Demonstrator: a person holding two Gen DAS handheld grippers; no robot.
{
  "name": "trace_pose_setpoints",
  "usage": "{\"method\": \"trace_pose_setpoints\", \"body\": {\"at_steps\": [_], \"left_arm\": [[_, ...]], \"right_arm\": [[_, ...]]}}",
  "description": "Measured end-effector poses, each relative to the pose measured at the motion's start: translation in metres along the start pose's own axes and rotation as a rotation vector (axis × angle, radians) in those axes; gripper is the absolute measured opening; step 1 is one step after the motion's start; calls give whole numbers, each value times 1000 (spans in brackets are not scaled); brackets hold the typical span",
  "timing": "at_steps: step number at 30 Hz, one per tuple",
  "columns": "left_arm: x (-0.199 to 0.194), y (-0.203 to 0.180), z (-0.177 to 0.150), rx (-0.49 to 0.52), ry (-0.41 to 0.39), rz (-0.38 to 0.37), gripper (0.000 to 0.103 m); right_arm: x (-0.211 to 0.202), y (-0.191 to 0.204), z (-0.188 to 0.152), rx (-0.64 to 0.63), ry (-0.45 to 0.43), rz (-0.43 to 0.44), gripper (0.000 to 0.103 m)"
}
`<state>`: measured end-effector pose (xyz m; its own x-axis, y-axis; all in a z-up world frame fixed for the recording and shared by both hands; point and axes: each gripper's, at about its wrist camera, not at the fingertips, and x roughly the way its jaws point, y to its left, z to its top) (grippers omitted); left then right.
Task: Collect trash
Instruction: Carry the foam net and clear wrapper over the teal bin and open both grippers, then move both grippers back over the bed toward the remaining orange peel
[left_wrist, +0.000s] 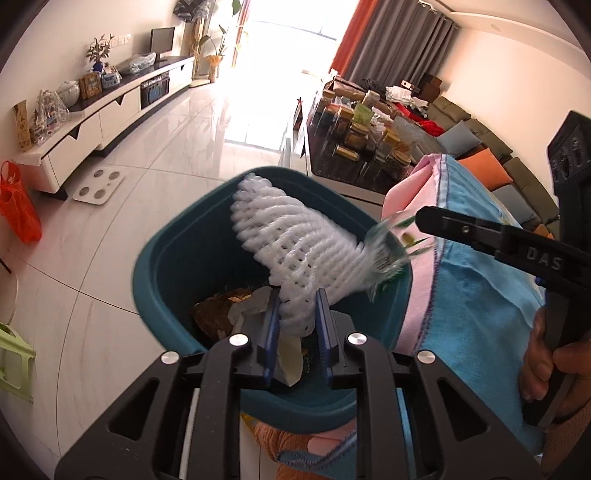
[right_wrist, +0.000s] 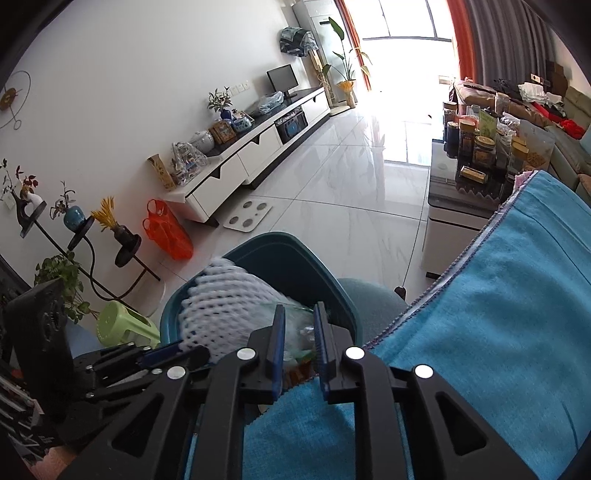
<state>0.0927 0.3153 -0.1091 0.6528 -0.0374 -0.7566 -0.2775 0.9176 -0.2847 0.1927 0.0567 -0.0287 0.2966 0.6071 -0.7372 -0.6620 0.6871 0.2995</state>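
Observation:
A teal trash bin (left_wrist: 177, 258) stands on the floor against a cloth-covered table. My left gripper (left_wrist: 297, 306) is shut on a white foam net sleeve (left_wrist: 295, 240) and holds it over the bin's opening. Brown scraps and paper (left_wrist: 221, 310) lie in the bin. My right gripper (right_wrist: 299, 325) is shut on a clear plastic wrapper with green print (right_wrist: 299, 332) at the bin's rim; that wrapper shows blurred in the left view (left_wrist: 388, 254). The bin (right_wrist: 291, 254) and sleeve (right_wrist: 221, 306) also show in the right wrist view.
A blue cloth (left_wrist: 480, 295) with a pink layer covers the table on the right. A white floor scale (left_wrist: 98, 184), an orange bag (left_wrist: 18, 210), a TV cabinet (left_wrist: 110, 118), a jar-laden coffee table (left_wrist: 362, 147), a green stool (right_wrist: 125, 325) stand around.

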Motion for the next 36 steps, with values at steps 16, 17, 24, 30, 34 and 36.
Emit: {"method": "trace_pose_setpoints", "body": {"at_steps": [16, 17, 24, 30, 34, 36], "left_arm": [[16, -7, 1, -7, -47, 13, 43], [11, -9, 1, -2, -60, 10, 43], [-27, -42, -3, 82, -142, -64, 49], [-50, -103, -15, 218, -167, -193, 51], [-52, -150, -27, 308, -148, -286, 52], [-46, -179, -35, 358, -119, -336, 52]], "right_arm": [[-42, -27, -17, 65, -65, 81, 29], [-48, -29, -20, 66, -75, 87, 30], [-104, -52, -50, 84, -150, 85, 36], [-156, -94, -85, 165, -213, 26, 37], [-190, -122, -112, 222, -254, -51, 37], [-206, -138, -126, 252, -270, -97, 37]]}}
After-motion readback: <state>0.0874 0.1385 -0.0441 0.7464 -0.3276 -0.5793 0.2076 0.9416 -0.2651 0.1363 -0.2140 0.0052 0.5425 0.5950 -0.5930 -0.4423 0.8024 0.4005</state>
